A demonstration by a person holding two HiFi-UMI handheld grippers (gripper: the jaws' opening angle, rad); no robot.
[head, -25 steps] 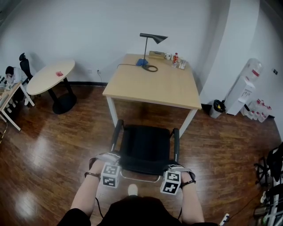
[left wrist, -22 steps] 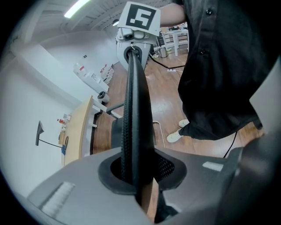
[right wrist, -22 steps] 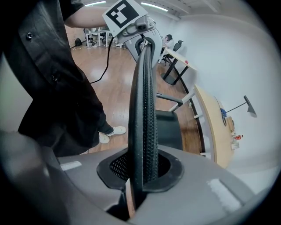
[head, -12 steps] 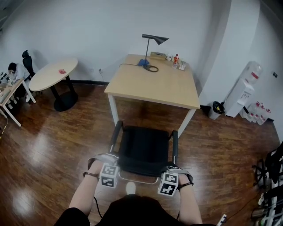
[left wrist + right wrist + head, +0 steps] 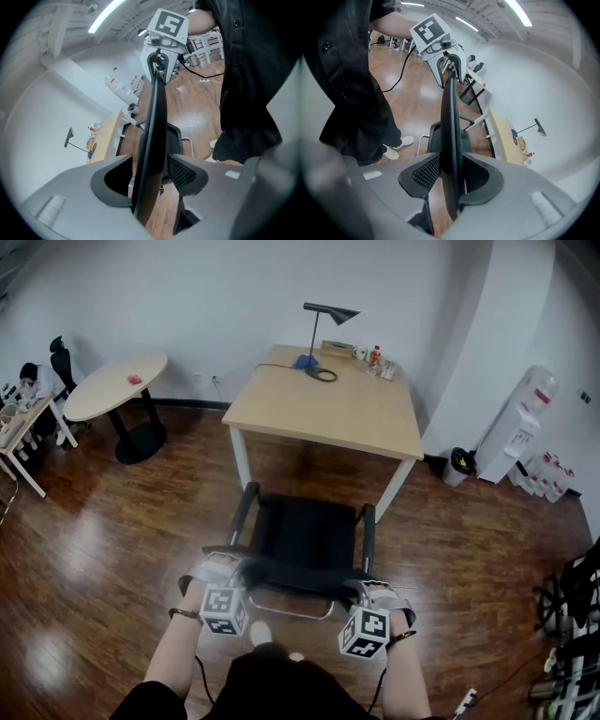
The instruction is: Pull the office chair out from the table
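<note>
The black office chair (image 5: 305, 535) stands out from the wooden table (image 5: 323, 413), its seat facing the table and its backrest toward me. My left gripper (image 5: 228, 573) is at the left end of the backrest's top edge and my right gripper (image 5: 367, 590) at the right end. In the left gripper view the backrest (image 5: 154, 126) runs between the opening jaws of the left gripper (image 5: 154, 176), with a gap at the meshed pad. In the right gripper view the backrest (image 5: 450, 122) likewise stands between the opening jaws of the right gripper (image 5: 452, 176).
A lamp (image 5: 323, 324) and small bottles stand at the table's far end. A round table (image 5: 117, 385) and a seated person (image 5: 28, 381) are at the left. A water dispenser (image 5: 520, 427), a bin (image 5: 457, 468) and dark equipment (image 5: 572, 615) are at the right.
Both hands have drawn back toward me and lifted a little at the backrest's top. The chair stands about as far from the table as before.
</note>
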